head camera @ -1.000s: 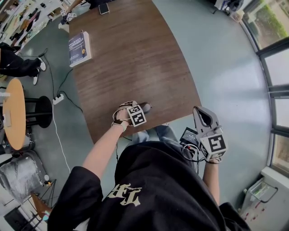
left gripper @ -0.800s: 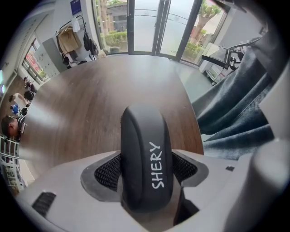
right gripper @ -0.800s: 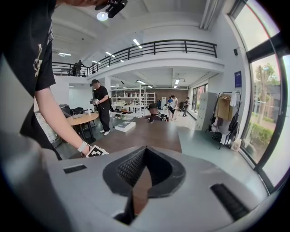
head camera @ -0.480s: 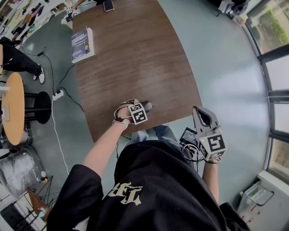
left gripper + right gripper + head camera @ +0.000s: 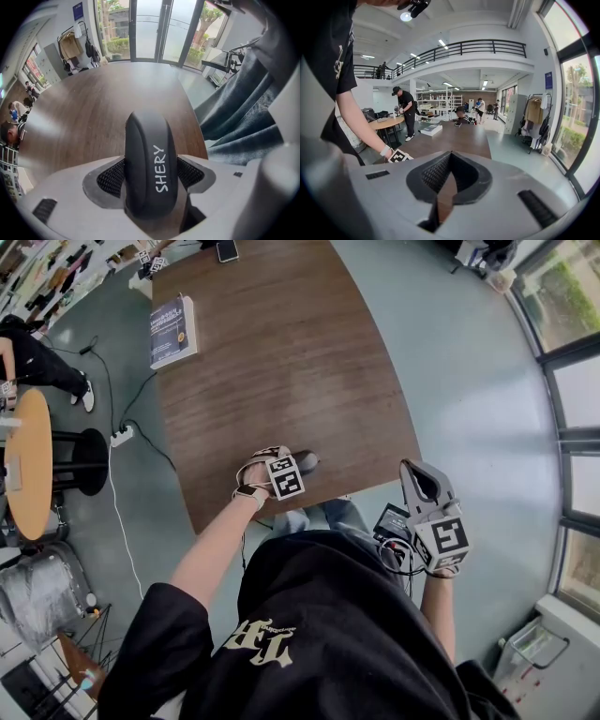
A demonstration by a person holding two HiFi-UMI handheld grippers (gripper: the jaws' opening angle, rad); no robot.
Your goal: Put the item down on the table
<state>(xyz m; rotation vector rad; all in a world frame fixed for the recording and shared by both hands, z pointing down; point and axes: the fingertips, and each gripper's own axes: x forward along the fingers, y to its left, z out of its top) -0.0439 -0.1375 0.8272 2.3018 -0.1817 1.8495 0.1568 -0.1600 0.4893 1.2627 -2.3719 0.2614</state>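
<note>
I see the table, a long slab of dark wood that runs away from me, with grey floor on both sides. Off its left edge stands a smaller round table in pale wood.

A book lies flat at the table's far left corner, its long side along the left edge. A phone lies at the far edge, well apart from everything else.

My left gripper is over the near edge of the table, somewhat right of the middle. In the left gripper view its jaws press in from both sides on the item, a dark rounded case with SHERY in white letters down its top. The left gripper has it clamped firmly, with the case's rounded end pointing out over the wood. From the head view the item sits low at the near edge, but I cannot tell whether it touches the surface.

My right gripper hangs beyond the near right corner, over the floor. In its own view the right gripper is clenched, tips together, with nothing between them.
</note>
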